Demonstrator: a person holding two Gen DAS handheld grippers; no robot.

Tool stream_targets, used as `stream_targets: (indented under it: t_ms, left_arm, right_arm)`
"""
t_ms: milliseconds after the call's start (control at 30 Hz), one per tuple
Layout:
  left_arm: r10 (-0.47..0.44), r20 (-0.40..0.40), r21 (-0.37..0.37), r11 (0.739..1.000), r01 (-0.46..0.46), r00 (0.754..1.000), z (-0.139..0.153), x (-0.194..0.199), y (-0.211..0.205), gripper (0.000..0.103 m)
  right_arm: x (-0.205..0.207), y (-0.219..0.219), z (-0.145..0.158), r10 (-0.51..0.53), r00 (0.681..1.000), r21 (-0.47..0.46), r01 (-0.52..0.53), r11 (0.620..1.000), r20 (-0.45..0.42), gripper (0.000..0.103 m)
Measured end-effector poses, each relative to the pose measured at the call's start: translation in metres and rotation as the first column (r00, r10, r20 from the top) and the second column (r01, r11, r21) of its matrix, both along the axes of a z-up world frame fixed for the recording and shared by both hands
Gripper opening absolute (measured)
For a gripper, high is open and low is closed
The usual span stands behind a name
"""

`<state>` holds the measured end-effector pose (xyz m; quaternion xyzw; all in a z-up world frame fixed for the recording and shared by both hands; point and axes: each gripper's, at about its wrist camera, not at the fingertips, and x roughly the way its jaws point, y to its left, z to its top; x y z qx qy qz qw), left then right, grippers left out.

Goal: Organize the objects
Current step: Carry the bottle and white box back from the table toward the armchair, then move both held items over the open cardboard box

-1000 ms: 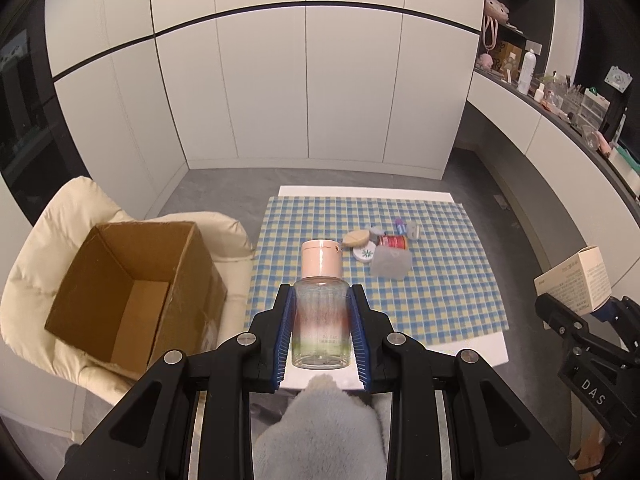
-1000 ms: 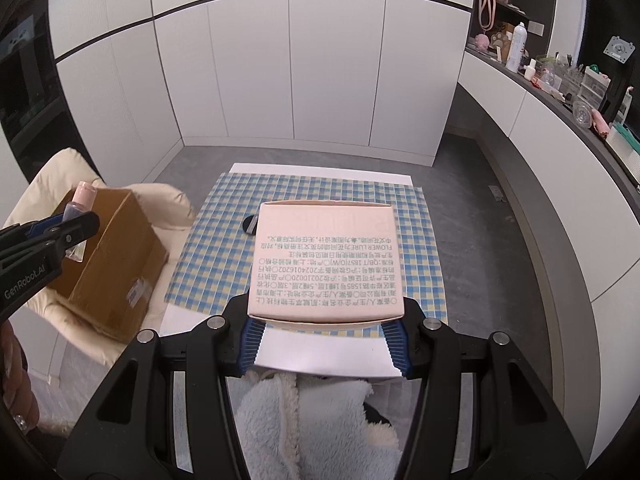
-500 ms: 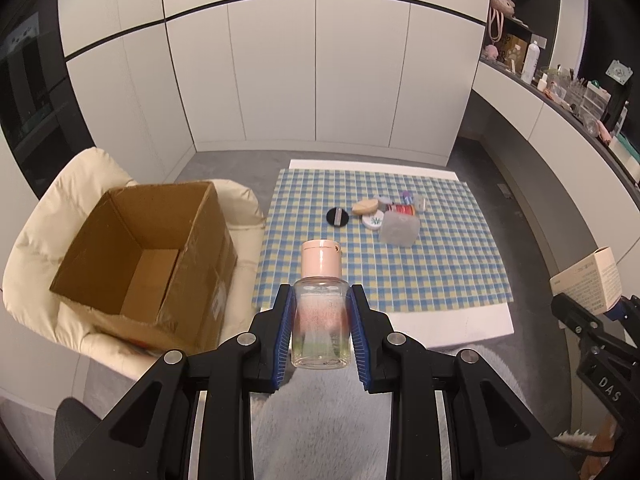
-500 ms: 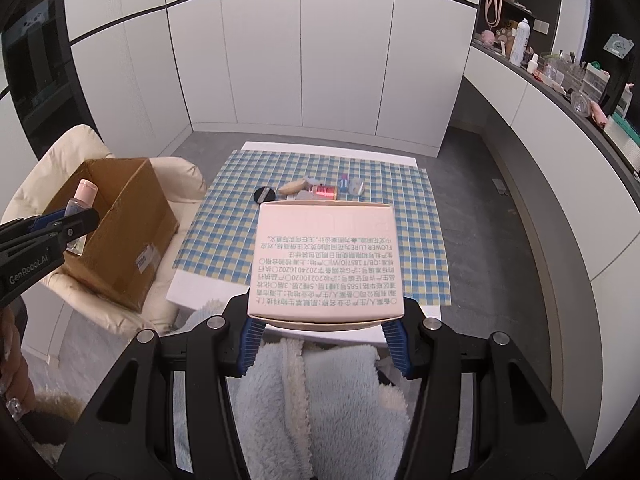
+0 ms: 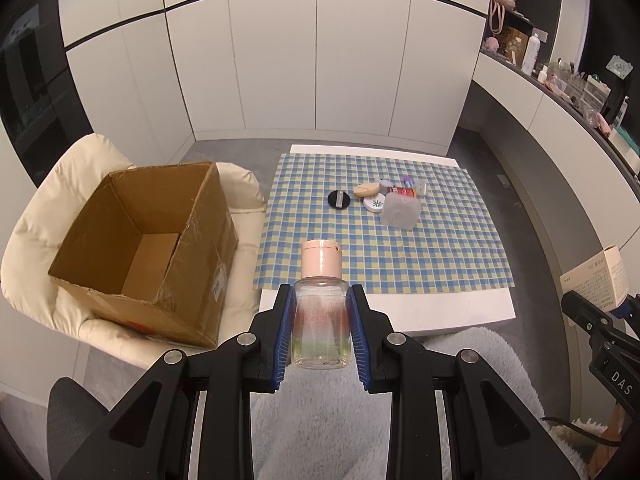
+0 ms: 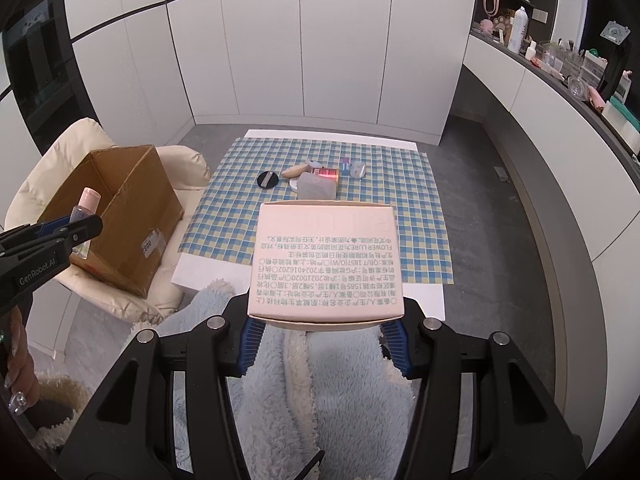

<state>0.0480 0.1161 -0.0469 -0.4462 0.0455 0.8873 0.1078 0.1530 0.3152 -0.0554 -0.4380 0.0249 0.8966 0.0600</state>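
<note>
My left gripper (image 5: 320, 332) is shut on a clear bottle (image 5: 320, 320) with a pink cap, held upright above a fluffy lap, near the table's front edge. My right gripper (image 6: 324, 320) is shut on a pale pink carton (image 6: 324, 260) printed with text, its blue pads pressing both sides. An open brown cardboard box (image 5: 144, 248) sits on a cream chair (image 5: 44, 200) to the left, showing only its bare floor. A cluster of small cosmetics (image 5: 380, 198) lies on the checked tablecloth (image 5: 380, 256). The right view shows the left gripper (image 6: 76, 236) with the bottle (image 6: 86, 208) in front of the box (image 6: 116, 216).
The low white table (image 5: 400, 312) stands ahead with grey floor around it. White cupboards fill the back wall. A long counter (image 5: 560, 92) with bottles and clutter runs along the right. A fluffy blue robe (image 6: 320, 380) covers the person's lap below both grippers.
Both grippers have drawn back from the table toward the lap, so table and box look smaller and farther. The bottle and the carton stay gripped.
</note>
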Motion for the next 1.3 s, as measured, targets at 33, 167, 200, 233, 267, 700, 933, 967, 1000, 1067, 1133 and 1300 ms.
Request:
stream_targets:
  t_ms: [33,167,200,233,267,700,933,967,1000,1067,1133,1300]
  left_arm:
    - [0.002,0.000,0.000,1.000,-0.002,1.000,0.000,0.000,-0.001,0.027]
    - [0.007,0.002,0.002,1.000,-0.007,1.000,-0.001,-0.002,-0.003,0.027]
    - [0.010,0.002,0.002,1.000,-0.010,1.000,-0.002,-0.002,-0.004,0.027]
    - [0.012,0.002,0.001,1.000,-0.012,1.000,-0.002,-0.003,-0.004,0.027]
    - [0.014,0.002,0.002,1.000,-0.014,1.000,-0.002,-0.004,-0.005,0.027]
    - [0.052,0.017,0.015,0.999,-0.052,0.999,-0.008,-0.010,-0.020,0.027]
    - [0.111,0.025,0.010,0.994,-0.112,0.993,-0.013,-0.009,-0.044,0.027]
    - [0.125,0.024,0.009,0.992,-0.125,0.992,-0.012,-0.009,-0.048,0.027]
    - [0.140,0.023,0.008,0.990,-0.140,0.990,-0.012,-0.008,-0.054,0.027]
    - [0.171,0.021,0.006,0.985,-0.172,0.985,-0.012,-0.007,-0.067,0.027]
    - [0.204,0.021,0.006,0.979,-0.205,0.979,-0.013,-0.006,-0.082,0.027]
    - [0.283,0.030,-0.001,0.959,-0.283,0.959,-0.018,-0.003,-0.119,0.027]
  right_arm:
    - [0.000,0.000,0.000,-0.002,1.000,0.002,0.002,1.000,0.001,0.054]
    - [-0.001,0.001,0.000,-0.006,1.000,0.006,0.006,1.000,-0.002,0.054]
    - [-0.001,0.001,0.000,-0.005,1.000,0.006,0.005,1.000,-0.004,0.054]
    - [-0.002,0.000,0.000,-0.005,1.000,0.006,0.005,1.000,-0.004,0.054]
    - [-0.003,-0.001,0.000,-0.004,1.000,0.006,0.004,1.000,-0.003,0.054]
    - [-0.010,-0.012,-0.006,0.033,0.999,0.011,-0.033,0.999,0.012,0.054]
    - [-0.021,-0.035,-0.011,0.099,0.995,0.011,-0.099,0.995,0.022,0.054]
    - [-0.024,-0.040,-0.011,0.111,0.994,0.010,-0.111,0.994,0.021,0.054]
    - [-0.026,-0.045,-0.011,0.126,0.992,0.009,-0.126,0.992,0.019,0.054]
    - [-0.031,-0.057,-0.011,0.160,0.987,0.010,-0.160,0.987,0.016,0.054]
    - [-0.037,-0.071,-0.012,0.196,0.980,0.009,-0.196,0.981,0.015,0.054]
    - [-0.050,-0.110,-0.017,0.304,0.952,0.006,-0.304,0.953,0.020,0.054]
